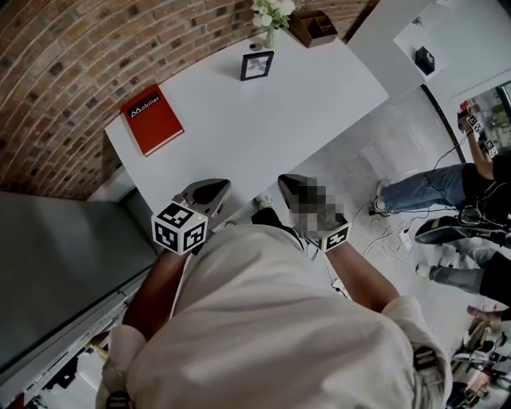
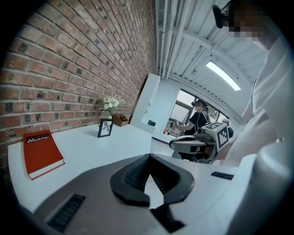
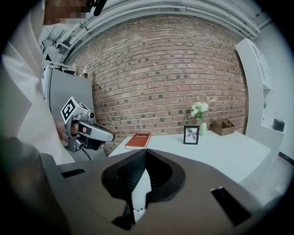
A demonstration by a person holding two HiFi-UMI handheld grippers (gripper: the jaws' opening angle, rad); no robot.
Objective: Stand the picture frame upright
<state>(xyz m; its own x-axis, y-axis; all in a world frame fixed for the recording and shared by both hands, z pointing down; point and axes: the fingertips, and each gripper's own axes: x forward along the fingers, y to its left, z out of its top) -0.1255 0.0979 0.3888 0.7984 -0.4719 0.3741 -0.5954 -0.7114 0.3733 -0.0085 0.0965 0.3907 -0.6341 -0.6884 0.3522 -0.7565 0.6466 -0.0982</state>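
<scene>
The black picture frame [image 1: 256,65] stands upright near the far edge of the white table [image 1: 303,112], and shows too in the left gripper view [image 2: 105,128] and the right gripper view [image 3: 191,135]. Both grippers hover close to my body at the table's near edge, far from the frame. My left gripper [image 1: 214,190] [image 2: 149,158] is shut with nothing between its jaws. My right gripper [image 1: 289,184] [image 3: 145,151] is also shut and holds nothing.
A red book [image 1: 152,120] lies flat at the table's left end. A vase of white flowers [image 1: 270,16] and a wooden organiser [image 1: 313,28] stand behind the frame. A grey cabinet [image 1: 56,264] is at my left. People [image 1: 447,192] are on the floor to the right.
</scene>
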